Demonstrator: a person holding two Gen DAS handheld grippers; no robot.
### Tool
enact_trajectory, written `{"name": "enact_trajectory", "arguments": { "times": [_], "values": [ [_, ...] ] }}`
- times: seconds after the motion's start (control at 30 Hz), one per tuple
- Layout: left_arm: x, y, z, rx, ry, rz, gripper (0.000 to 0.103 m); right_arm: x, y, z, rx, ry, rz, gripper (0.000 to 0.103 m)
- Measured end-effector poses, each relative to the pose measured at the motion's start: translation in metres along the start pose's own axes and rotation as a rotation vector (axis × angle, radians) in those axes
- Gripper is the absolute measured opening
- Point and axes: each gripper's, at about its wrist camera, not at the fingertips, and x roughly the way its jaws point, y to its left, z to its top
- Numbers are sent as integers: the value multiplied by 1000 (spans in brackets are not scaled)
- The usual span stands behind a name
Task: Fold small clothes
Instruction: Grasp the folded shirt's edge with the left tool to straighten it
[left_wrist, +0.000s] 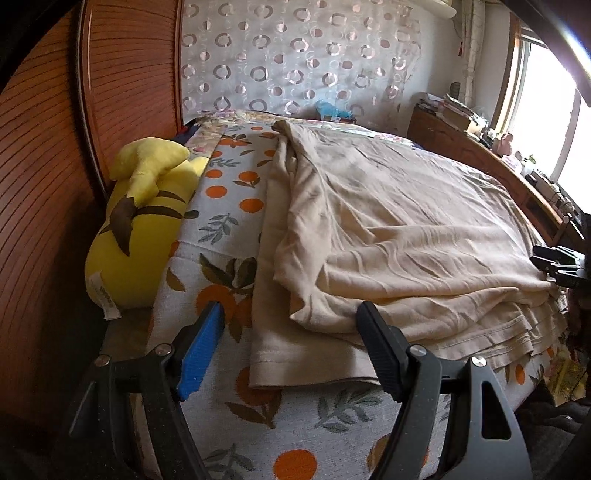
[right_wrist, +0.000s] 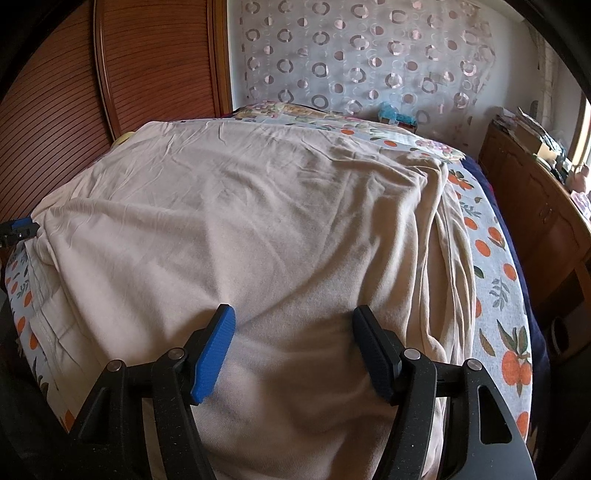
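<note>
Your beige garment (right_wrist: 258, 206) lies spread over the orange-print bedspread (left_wrist: 229, 192), its near hem stacked in several layers at the bed edge. Likely risk: grab from here and you lift only the top layer, or drag the bedspread along, and the fold goes crooked. Left gripper (left_wrist: 291, 325): jaws spread wide, straddling the near-left corner of the cloth, pinching nothing. Right gripper (right_wrist: 293, 325): jaws also apart over the fabric, holding nothing; whether the pads touch the cloth cannot be told.
</note>
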Motion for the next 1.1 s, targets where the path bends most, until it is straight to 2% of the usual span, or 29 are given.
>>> {"name": "enact_trajectory", "arguments": {
  "times": [0.17,0.33,0.43,0.47,0.73,1.1],
  "values": [
    [2,2,4,-22,-8,-5,47,0,-1,0,-1,0,0,68],
    [3,-3,5,-13,-10,-15,35,0,-1,0,-1,0,1,68],
    [4,-6,6,-12,-4,-40,11,0,-1,0,-1,-1,1,68],
    [3,-6,6,-22,-8,-51,8,0,-1,0,-1,-1,1,68],
    [-39,-30,20,-2,-171,-93,6,-1,-1,-1,-1,-1,2,68],
    [-35,-77,41,69,-213,-187,6,-1,-1,-1,-1,-2,3,68]
  ]
}}
